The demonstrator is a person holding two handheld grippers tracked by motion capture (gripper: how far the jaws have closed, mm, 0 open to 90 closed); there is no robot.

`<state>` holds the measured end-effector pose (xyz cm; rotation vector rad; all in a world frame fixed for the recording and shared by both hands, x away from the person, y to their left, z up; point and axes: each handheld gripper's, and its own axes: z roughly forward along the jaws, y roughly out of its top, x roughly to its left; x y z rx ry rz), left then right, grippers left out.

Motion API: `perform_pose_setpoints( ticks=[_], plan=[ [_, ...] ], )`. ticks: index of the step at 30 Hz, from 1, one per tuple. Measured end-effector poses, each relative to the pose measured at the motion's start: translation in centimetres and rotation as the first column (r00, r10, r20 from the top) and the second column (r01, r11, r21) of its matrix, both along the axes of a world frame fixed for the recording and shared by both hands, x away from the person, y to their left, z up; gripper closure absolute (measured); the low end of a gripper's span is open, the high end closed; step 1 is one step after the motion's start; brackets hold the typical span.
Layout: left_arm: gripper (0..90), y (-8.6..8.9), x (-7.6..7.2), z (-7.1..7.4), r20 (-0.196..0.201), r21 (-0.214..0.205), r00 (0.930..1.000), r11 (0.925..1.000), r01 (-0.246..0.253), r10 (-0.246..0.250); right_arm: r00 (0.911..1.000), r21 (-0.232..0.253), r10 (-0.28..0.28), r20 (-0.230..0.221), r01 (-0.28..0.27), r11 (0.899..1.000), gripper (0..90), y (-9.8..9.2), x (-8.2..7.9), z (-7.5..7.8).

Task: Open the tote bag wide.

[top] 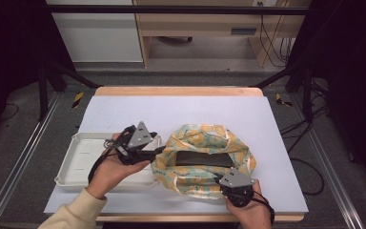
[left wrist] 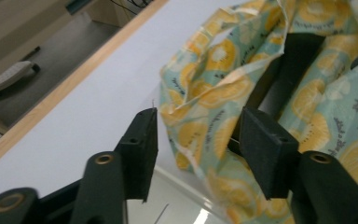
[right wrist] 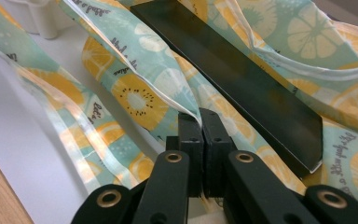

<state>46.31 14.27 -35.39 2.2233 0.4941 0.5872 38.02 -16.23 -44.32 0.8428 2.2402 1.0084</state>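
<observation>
I see the fruit-print bag lying near the middle of the counter, a little toward the front edge, its mouth gaping upward. Inside it rests a flat black box, lying lengthwise across the bag; in the right gripper view the box runs diagonally under the folds of the fabric.

My right gripper sits at the bag's front edge, close to the front of the counter. Its fingers are pressed together, pinching a fold of the bag's rim between them.

My left gripper is at the bag's left side, above the right end of the white tray. Its fingers stand spread, and nothing is clamped by them; the bag's edge shows in the gap beyond them, with the dark box past that.

The white tray lies just beside the bag, toward the left front corner of the counter, touching or nearly touching the fabric.
</observation>
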Motion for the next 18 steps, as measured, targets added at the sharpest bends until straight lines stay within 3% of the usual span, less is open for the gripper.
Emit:
perform_pose_setpoints(
  ticks=[1,2,3,6,8,9,10,12,15,18],
  plan=[
    [42.7,0.0,0.0,0.0,0.0,0.0,1.0,1.0,0.0,0.0,1.0,0.0,0.0,0.0,0.0,1.0,89.1,0.0,0.0,0.0],
    [42.7,-0.7,0.2,-0.5,-0.023,0.024,0.9997,0.9996,0.014,-0.013,1.0,0.008,-0.001,-0.001,0.001,1.0,89.2,-0.1,0.0,-0.1],
    [36.4,-1.7,0.6,-1.3,-0.051,0.054,0.9985,0.9982,0.024,-0.021,1.0,0.015,0.001,-0.008,-0.001,1.0,89.2,-0.2,0.0,-0.2],
    [36.9,-2.8,1.4,-2.4,-0.063,0.11,0.998,0.9939,0.014,-0.007,0.9999,0.012,0.013,-0.006,-0.013,1.0,89.2,-0.1,-0.2,-0.2],
    [37.8,-3.2,1.5,-2.6,-0.07,0.12,0.9976,0.9927,0.014,-0.006,0.9998,0.01,0.018,-0.003,-0.018,1.0,89.1,-0.1,-0.4,-0.1],
    [46.1,-3.6,1.6,-2.8,-0.071,0.135,0.9975,0.9907,0.015,-0.006,0.9994,0.008,0.034,0.001,-0.034,0.999,89.1,-0.1,-0.7,0.0],
    [52.6,-4.5,1.7,-3.0,-0.085,0.191,0.9963,0.9816,0.003,0.013,0.9992,0.01,0.038,-0.009,-0.038,0.999,89.0,0.0,-0.9,-0.1],
    [67.7,-5.1,2.1,-3.1,-0.068,0.209,0.9976,0.978,-0.003,0.017,0.9984,-0.008,0.05,-0.025,-0.05,0.999,89.2,-0.1,-1.2,-0.2],
    [82.0,-5.4,2.5,-3.0,-0.059,0.185,0.9976,0.9823,-0.025,0.037,0.9976,-0.015,0.06,-0.034,-0.061,0.998,89.4,-0.1,-1.5,-0.4],
    [88.8,-4.8,3.3,-2.3,-0.06,0.094,0.9961,0.9939,-0.059,0.065,0.9957,-0.039,0.075,-0.054,-0.077,0.996,89.9,-0.4,-2.2,-0.6]
  ],
)
